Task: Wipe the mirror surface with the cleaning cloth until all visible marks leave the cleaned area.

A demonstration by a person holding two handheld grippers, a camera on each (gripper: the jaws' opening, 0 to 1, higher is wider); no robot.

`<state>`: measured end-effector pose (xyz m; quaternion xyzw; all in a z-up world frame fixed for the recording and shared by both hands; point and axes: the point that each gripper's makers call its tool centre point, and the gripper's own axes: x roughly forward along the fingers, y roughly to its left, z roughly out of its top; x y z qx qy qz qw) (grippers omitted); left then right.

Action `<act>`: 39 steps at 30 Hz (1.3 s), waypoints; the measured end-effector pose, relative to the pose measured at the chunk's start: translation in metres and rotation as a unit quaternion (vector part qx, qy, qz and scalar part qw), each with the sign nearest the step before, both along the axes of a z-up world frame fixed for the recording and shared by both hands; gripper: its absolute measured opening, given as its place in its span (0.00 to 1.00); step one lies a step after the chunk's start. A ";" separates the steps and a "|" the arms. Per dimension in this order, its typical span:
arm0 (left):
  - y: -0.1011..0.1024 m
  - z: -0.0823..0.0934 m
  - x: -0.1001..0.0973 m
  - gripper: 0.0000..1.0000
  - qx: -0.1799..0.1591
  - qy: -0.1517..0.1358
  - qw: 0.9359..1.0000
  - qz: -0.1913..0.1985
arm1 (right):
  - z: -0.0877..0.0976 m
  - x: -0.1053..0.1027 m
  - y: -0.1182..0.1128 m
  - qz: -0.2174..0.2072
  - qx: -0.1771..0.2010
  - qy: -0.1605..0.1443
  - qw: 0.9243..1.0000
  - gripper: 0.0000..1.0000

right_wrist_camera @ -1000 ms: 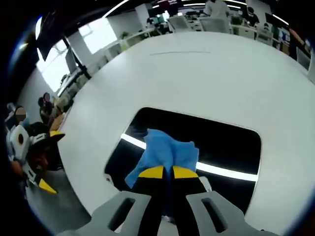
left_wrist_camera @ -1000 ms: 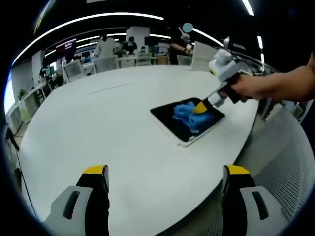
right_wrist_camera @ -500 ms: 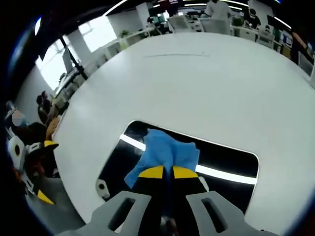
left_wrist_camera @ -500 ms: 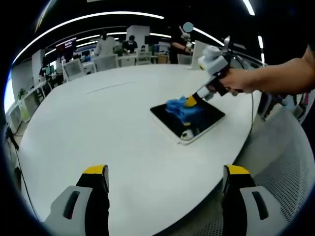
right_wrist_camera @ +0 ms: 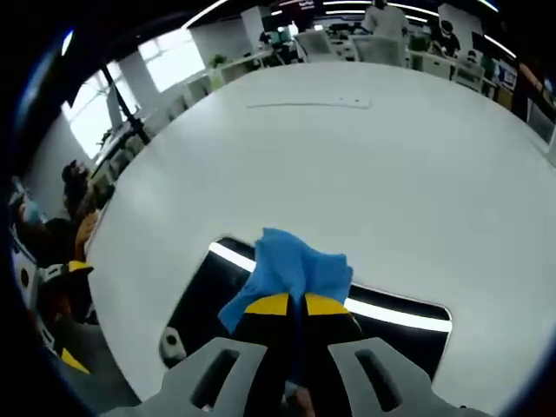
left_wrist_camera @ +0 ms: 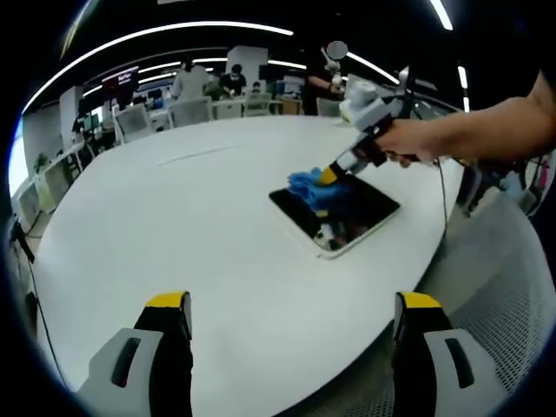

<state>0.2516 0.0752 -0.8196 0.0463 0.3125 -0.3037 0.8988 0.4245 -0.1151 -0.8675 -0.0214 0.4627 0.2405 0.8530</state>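
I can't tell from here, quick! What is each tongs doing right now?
Left tongs: open, holding nothing.
Right tongs: shut on the blue cloth.

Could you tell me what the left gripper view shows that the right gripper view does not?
Left gripper view alone: the person's hand holding the right gripper, and the left gripper open above the white table. Right gripper view alone: a bright light strip reflected across the mirror. Both: the blue cloth pinched and pressed on the mirror.
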 end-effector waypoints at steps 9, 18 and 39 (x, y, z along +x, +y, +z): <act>0.000 0.002 0.000 0.97 -0.003 -0.004 1.000 -0.001 | 0.000 0.011 -0.001 -0.027 0.019 0.001 0.999 0.00; 0.001 0.001 0.000 0.97 0.000 -0.004 1.000 -0.001 | 0.000 0.014 0.001 -0.025 0.013 -0.017 0.999 0.00; 0.004 0.001 0.002 0.97 0.004 -0.005 1.000 0.010 | 0.001 0.014 -0.002 -0.009 0.016 -0.021 1.000 0.00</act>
